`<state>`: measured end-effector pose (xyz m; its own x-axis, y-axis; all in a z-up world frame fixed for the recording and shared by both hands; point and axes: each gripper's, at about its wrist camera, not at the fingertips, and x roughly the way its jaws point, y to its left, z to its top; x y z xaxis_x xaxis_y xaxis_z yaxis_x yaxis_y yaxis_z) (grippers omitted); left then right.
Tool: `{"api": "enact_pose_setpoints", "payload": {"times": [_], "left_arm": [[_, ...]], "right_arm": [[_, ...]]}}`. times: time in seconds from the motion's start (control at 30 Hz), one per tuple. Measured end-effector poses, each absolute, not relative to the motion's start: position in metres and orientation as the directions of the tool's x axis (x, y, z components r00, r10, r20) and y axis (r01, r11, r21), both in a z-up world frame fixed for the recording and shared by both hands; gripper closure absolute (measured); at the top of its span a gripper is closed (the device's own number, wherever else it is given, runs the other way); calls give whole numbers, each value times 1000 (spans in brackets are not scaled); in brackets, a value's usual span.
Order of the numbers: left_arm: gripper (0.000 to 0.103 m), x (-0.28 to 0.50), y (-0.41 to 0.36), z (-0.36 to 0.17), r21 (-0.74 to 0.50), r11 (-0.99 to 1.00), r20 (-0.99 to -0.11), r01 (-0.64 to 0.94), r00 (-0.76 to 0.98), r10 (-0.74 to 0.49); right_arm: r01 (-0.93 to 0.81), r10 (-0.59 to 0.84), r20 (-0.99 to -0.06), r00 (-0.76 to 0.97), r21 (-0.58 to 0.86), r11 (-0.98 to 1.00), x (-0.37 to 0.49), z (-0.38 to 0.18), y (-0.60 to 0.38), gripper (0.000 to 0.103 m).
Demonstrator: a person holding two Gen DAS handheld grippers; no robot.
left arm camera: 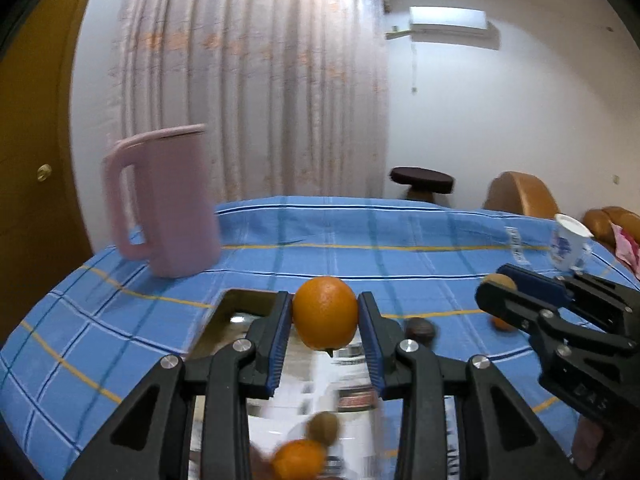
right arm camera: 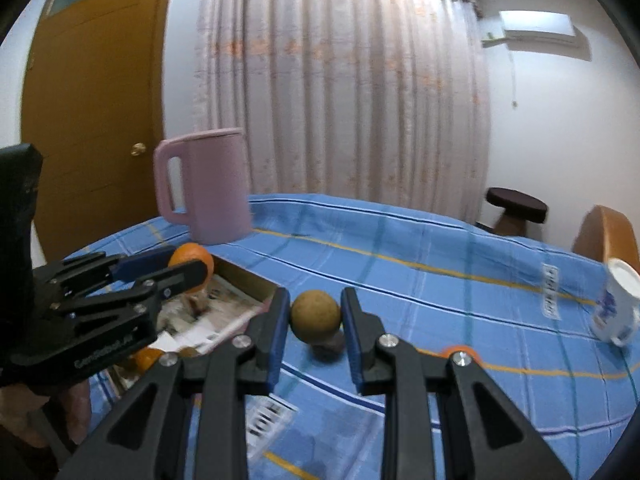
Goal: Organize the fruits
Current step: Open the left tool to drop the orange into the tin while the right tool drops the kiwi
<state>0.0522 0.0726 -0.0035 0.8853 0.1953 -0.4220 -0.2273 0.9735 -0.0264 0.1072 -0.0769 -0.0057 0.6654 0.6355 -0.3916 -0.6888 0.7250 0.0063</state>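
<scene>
My left gripper (left arm camera: 325, 322) is shut on an orange (left arm camera: 325, 313) and holds it above a paper-lined box (left arm camera: 236, 300). An orange (left arm camera: 298, 460) and a brown kiwi (left arm camera: 323, 427) lie in the box. My right gripper (right arm camera: 315, 318) is shut on a brown round fruit (right arm camera: 315, 316) and holds it above the blue cloth, right of the box (right arm camera: 244, 276). A dark fruit (right arm camera: 330, 346) lies on the cloth below it, also in the left wrist view (left arm camera: 419, 330). A small orange (right arm camera: 460, 350) lies partly hidden behind my right gripper's finger.
A pink jug (left arm camera: 168, 204) stands at the table's back left. A white and blue mug (right arm camera: 618, 308) stands at the right. The blue checked tablecloth (left arm camera: 360, 240) covers the table. A dark stool (left arm camera: 422, 180) and brown chairs (left arm camera: 520, 194) stand beyond.
</scene>
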Motion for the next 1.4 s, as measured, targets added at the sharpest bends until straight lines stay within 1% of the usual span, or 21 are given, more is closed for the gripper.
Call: {"api": "enact_pose_setpoints", "payload": {"times": [0.23,0.33,0.43,0.57,0.77,0.97,1.03,1.1,1.13,1.17,1.2,1.23,1.33,1.37,1.4], "left_arm": [[67,48,114,-12,-29,951,-465,-308,846,260],[67,49,128,-18,-47,949,-498,-312,830,249],[67,52,143,-29,-100,945,-542,-310,814,210],[67,52,150,-39,-95,942,-573,-323,791,213],[67,53,146,-42,-71,947,-584,-314,783,216],[67,55,143,-44,-28,946,-581,-322,776,247],[66,56,140,-44,-7,948,-583,-318,772,255],[65,55,137,-44,-11,953,-576,-303,781,242],[62,54,135,-43,-4,954,-575,-300,781,243],[54,54,133,-42,4,953,-573,-303,780,251],[48,53,132,-41,4,952,-570,-305,782,253],[40,52,132,-39,2,952,-563,-305,787,253],[39,47,131,-32,-13,951,-541,-308,802,253],[39,46,130,-29,-21,952,-534,-306,808,248],[39,46,129,-28,-28,953,-530,-302,812,242]], "right_arm": [[-743,687,-403,605,24,669,105,-9,-39,74],[-765,699,-427,574,25,643,102,-15,-22,74],[-789,709,-453,541,19,614,97,-23,-6,74],[-808,710,-486,510,12,589,92,-33,10,74],[-811,680,-549,486,7,586,99,-49,23,74],[-824,678,-579,454,17,566,98,-53,26,74],[-826,677,-582,450,19,564,98,-54,26,71],[-826,687,-570,449,27,562,97,-52,24,64],[-823,689,-564,454,30,567,96,-51,20,62],[-820,692,-554,463,29,571,95,-49,16,58],[-819,695,-545,469,28,574,95,-46,14,55],[-816,698,-532,479,24,578,94,-43,9,55],[-785,686,-493,535,9,619,99,-30,-17,54],[-768,672,-489,556,5,640,104,-27,-26,52],[-753,655,-493,572,1,658,108,-25,-31,48]]}}
